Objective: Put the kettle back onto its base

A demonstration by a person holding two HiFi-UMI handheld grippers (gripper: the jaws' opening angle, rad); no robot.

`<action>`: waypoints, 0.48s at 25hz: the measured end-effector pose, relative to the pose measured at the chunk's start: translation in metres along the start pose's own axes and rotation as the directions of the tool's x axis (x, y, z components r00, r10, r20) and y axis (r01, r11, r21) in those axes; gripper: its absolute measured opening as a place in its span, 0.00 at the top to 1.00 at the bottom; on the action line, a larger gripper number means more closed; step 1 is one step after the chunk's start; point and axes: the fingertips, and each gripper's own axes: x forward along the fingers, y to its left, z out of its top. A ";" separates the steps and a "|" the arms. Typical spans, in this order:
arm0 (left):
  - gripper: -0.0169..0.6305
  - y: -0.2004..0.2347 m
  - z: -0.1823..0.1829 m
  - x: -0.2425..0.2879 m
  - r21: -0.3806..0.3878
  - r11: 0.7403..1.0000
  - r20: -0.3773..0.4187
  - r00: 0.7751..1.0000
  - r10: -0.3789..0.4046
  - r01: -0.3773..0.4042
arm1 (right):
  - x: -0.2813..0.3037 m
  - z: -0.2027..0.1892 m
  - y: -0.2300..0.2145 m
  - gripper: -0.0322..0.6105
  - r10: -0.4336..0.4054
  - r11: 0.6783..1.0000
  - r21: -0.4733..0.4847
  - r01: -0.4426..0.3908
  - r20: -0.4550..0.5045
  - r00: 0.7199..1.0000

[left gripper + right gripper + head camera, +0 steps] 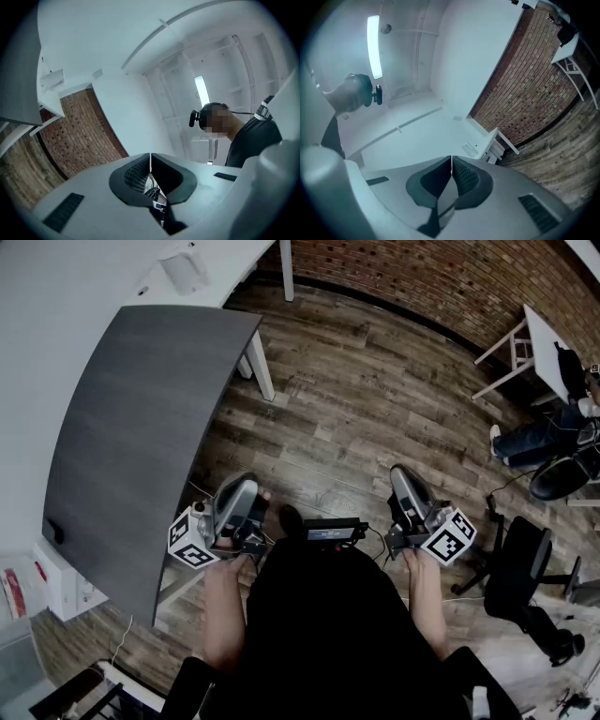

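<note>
No kettle and no base show in any view. In the head view my left gripper (240, 486) and my right gripper (403, 476) are held close to my body over the wooden floor, each with its marker cube beside the hand. The left gripper (150, 161) is shut, its dark pads meeting in a thin line with nothing between them, and it points up at a white wall and ceiling. The right gripper (451, 164) is shut and empty too, facing a white wall and a brick wall.
A dark grey table (141, 427) with white legs stands at the left, its top bare. A brick wall (422, 277) runs along the back. A black office chair (525, 568) stands at the right, and a seated person (548, 437) is beside a white table (542, 338).
</note>
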 end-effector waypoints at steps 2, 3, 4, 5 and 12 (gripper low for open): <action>0.94 0.000 0.000 0.001 0.000 1.000 -0.001 1.000 -0.003 0.003 | 0.001 0.000 0.000 0.92 0.001 1.000 -0.002 -0.001 -0.002 1.000; 0.94 0.001 0.000 0.002 0.000 1.000 -0.001 1.000 -0.005 0.005 | 0.002 0.000 0.000 0.92 0.002 1.000 -0.002 -0.002 -0.002 1.000; 0.94 0.001 0.000 0.002 -0.001 1.000 -0.002 1.000 -0.006 0.006 | 0.003 0.000 0.000 0.92 0.002 1.000 -0.003 -0.002 -0.003 1.000; 0.94 0.001 0.000 0.002 -0.001 1.000 -0.002 1.000 -0.006 0.006 | 0.003 0.000 -0.001 0.92 0.001 1.000 -0.002 -0.001 -0.003 1.000; 0.94 0.004 0.000 0.002 -0.003 1.000 -0.004 1.000 -0.011 0.011 | 0.006 -0.002 0.000 0.92 0.002 1.000 -0.007 -0.002 -0.013 1.000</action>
